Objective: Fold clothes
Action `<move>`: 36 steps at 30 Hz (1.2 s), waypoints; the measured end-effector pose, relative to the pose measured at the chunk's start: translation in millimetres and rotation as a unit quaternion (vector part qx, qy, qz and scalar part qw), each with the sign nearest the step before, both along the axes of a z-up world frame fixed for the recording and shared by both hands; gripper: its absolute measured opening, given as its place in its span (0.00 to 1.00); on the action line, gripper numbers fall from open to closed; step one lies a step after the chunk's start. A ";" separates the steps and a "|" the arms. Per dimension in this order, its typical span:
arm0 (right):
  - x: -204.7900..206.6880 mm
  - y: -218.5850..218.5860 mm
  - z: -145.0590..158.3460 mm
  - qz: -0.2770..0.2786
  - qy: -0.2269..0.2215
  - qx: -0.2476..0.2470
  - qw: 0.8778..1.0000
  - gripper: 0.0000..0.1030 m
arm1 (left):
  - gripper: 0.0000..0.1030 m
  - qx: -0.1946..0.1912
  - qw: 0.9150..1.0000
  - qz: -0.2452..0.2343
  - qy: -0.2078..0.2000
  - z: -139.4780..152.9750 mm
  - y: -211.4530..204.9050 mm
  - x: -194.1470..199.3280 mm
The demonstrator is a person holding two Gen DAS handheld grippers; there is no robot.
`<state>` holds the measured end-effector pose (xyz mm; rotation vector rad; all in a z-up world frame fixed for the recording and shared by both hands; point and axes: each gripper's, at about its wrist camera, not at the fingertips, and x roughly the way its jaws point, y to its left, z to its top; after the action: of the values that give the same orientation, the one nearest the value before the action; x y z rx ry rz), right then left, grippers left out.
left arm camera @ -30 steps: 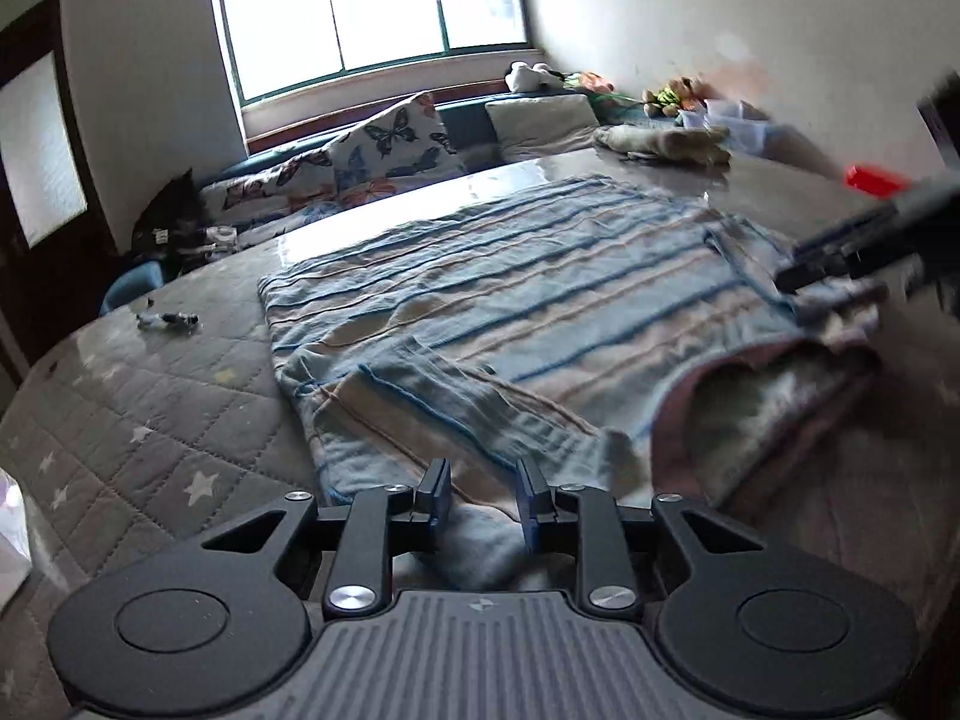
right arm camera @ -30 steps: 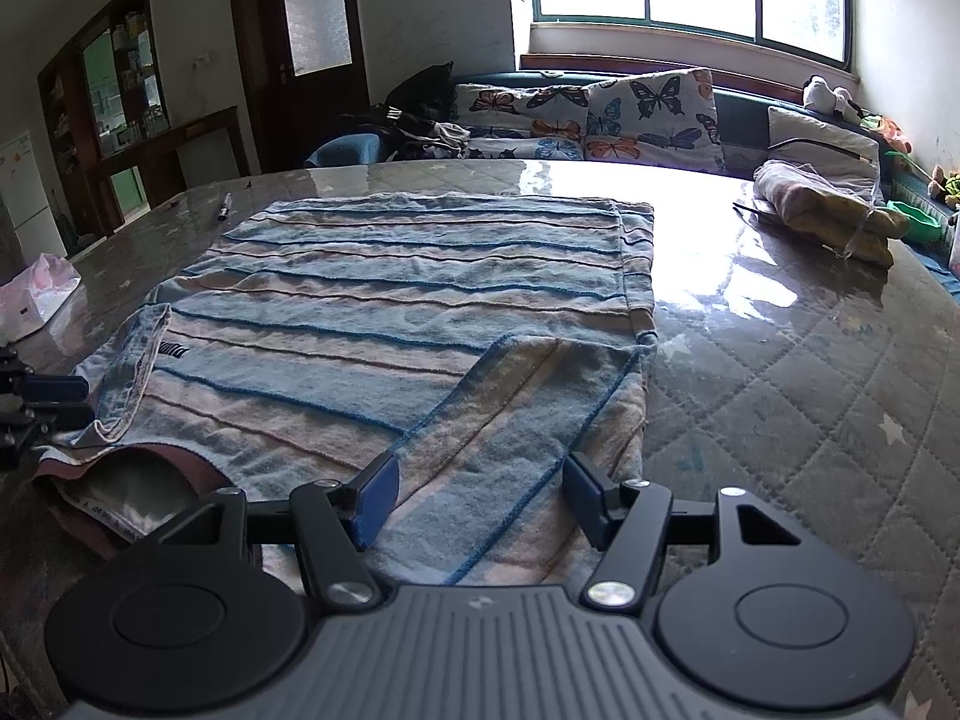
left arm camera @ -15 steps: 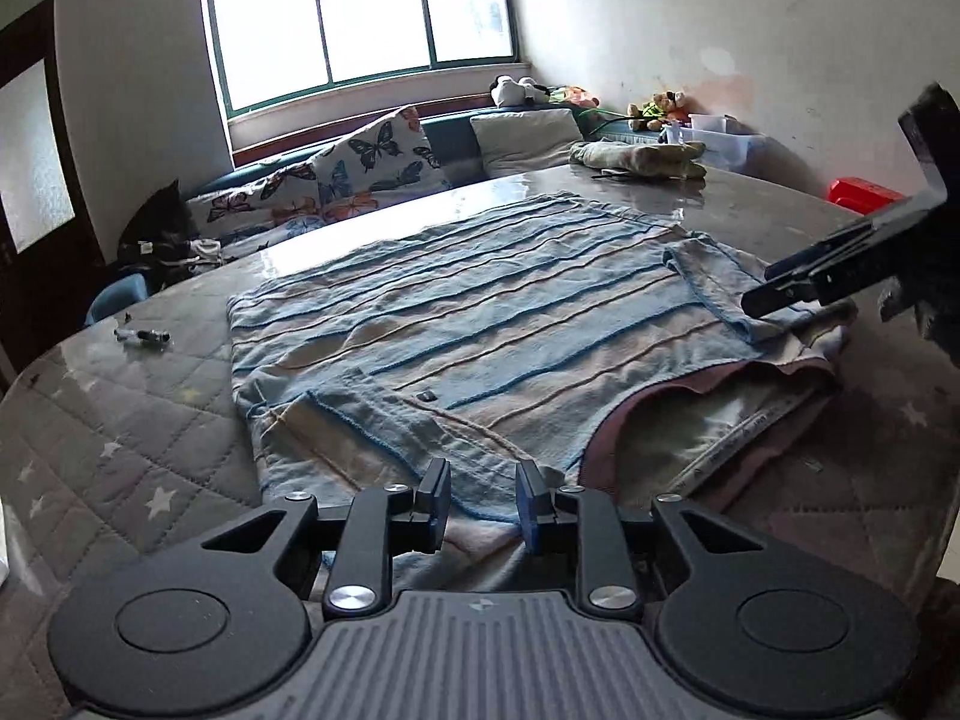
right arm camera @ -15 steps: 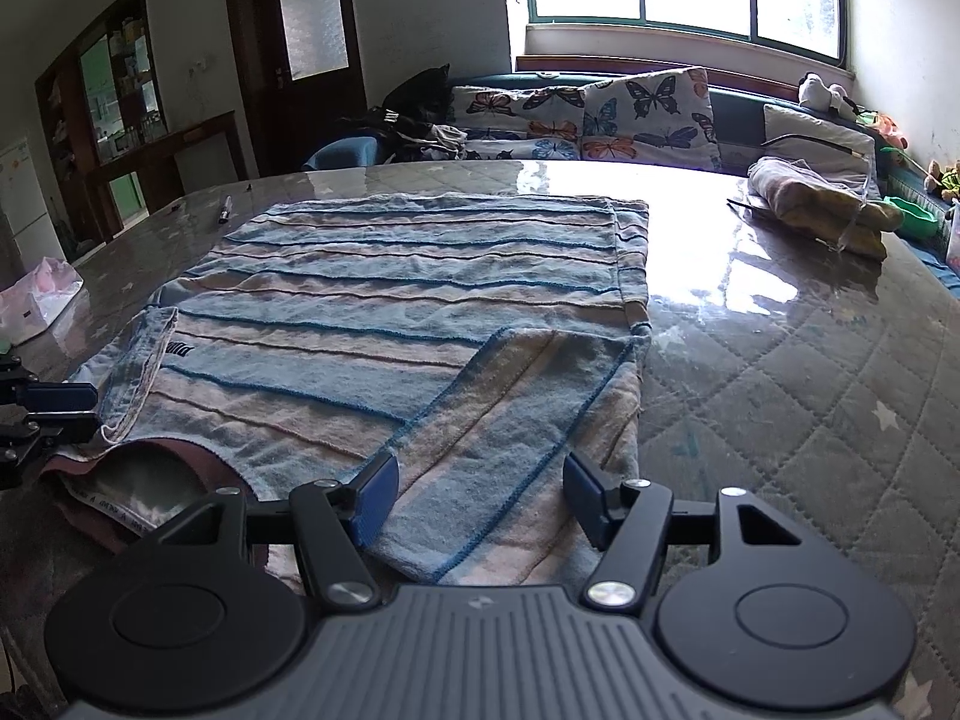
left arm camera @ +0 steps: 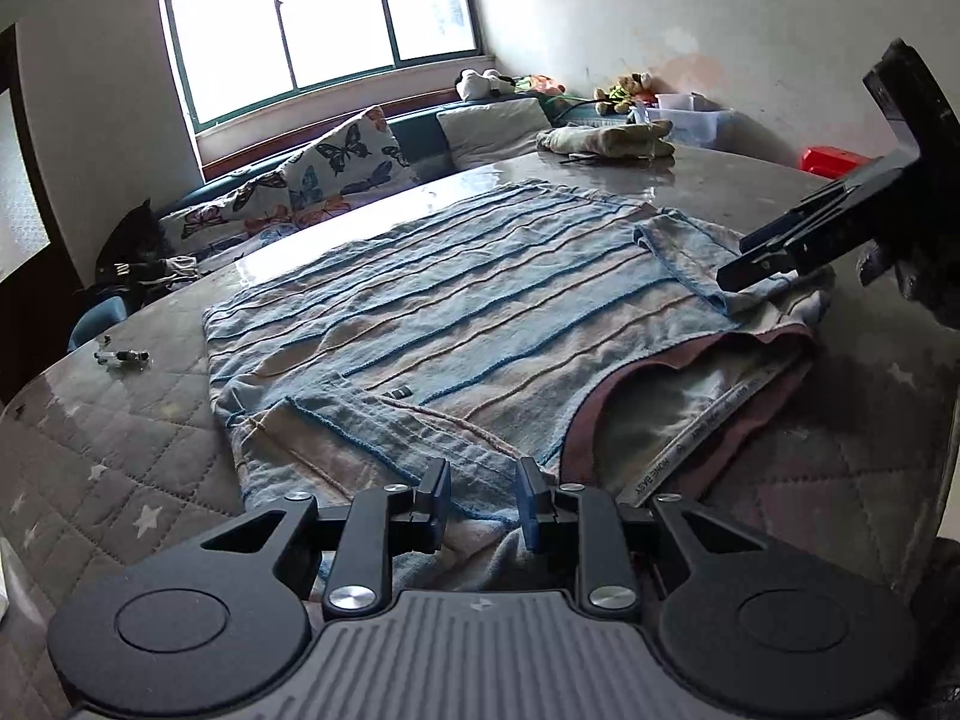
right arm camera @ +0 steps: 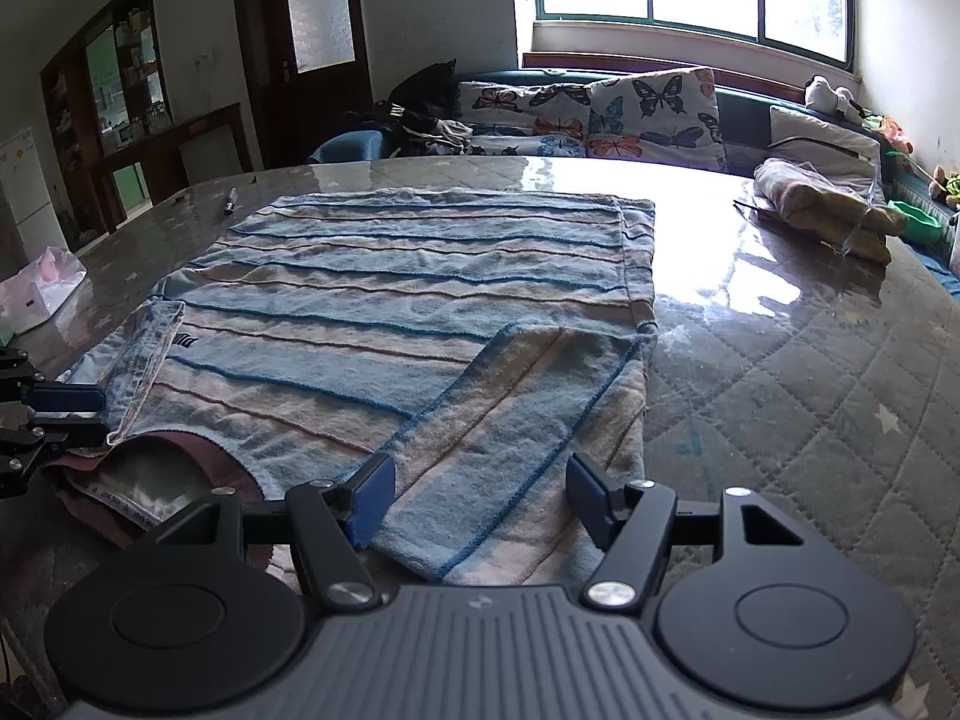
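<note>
A blue and beige striped top lies flat on the quilted table, neck opening with pink lining toward me, both sleeves folded inward. It also shows in the right wrist view. My left gripper is partly open just above the near left sleeve, nothing held. My right gripper is wide open over the folded right sleeve, nothing held. The right gripper's tip shows in the left view; the left gripper shows in the right view.
A folded beige garment lies at the table's far right corner. A pen lies left of the top. A pink-white bag sits at the left edge. A butterfly-cushion sofa stands behind the table.
Both grippers have pulled back toward me and risen a little; the top lies still. The right gripper stays wide open; the left stays narrowly open.
</note>
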<state>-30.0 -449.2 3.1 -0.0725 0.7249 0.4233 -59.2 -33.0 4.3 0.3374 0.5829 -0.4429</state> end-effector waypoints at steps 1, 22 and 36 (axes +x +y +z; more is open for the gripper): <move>-0.1 0.2 -0.1 0.000 -0.001 0.000 1.000 0.63 | 0.29 0.000 1.000 0.002 -0.001 0.8 0.0 0.3; -1.2 -0.7 1.7 0.000 -0.004 0.004 1.000 0.64 | 0.30 -0.022 1.000 0.003 -0.022 13.1 -8.1 -7.7; -5.0 2.9 -0.5 0.004 -0.003 -0.002 1.000 0.64 | 0.31 0.018 0.999 0.008 -0.031 1.0 -11.1 -5.5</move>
<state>-34.9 -446.3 2.6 -0.0810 0.7193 0.4298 -64.7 -44.1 5.3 0.3797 0.5327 -0.4054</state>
